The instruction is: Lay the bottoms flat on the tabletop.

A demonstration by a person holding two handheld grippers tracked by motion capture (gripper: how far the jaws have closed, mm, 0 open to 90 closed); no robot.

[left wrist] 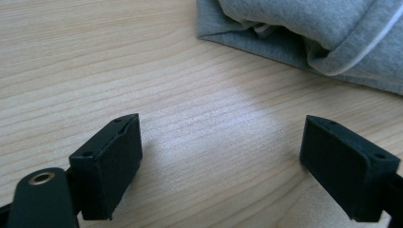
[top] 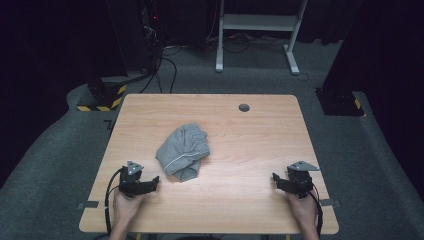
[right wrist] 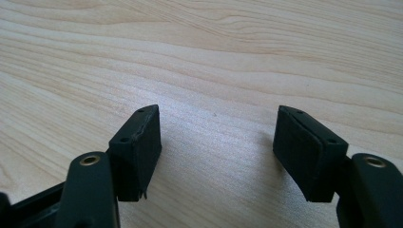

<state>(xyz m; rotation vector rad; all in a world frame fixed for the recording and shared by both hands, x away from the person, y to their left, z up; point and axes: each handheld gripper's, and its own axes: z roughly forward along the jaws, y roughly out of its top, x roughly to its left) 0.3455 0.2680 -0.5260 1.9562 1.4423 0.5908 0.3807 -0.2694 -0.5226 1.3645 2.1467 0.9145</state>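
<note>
Here, a crumpled grey fabric garment with white piping [top: 183,151] lies near the middle of the light wooden table [top: 250,200]. The left gripper [top: 156,181] rests just beside its near edge, jaws wide apart and empty. The right gripper [top: 274,179] sits well apart, jaws likewise spread over bare wood.

The crumpled garment [top: 183,151] lies on the table [top: 250,145] near its middle. The left gripper [top: 156,181] sits at seven o'clock from it, the right gripper [top: 274,178] at four o'clock, well apart.
</note>
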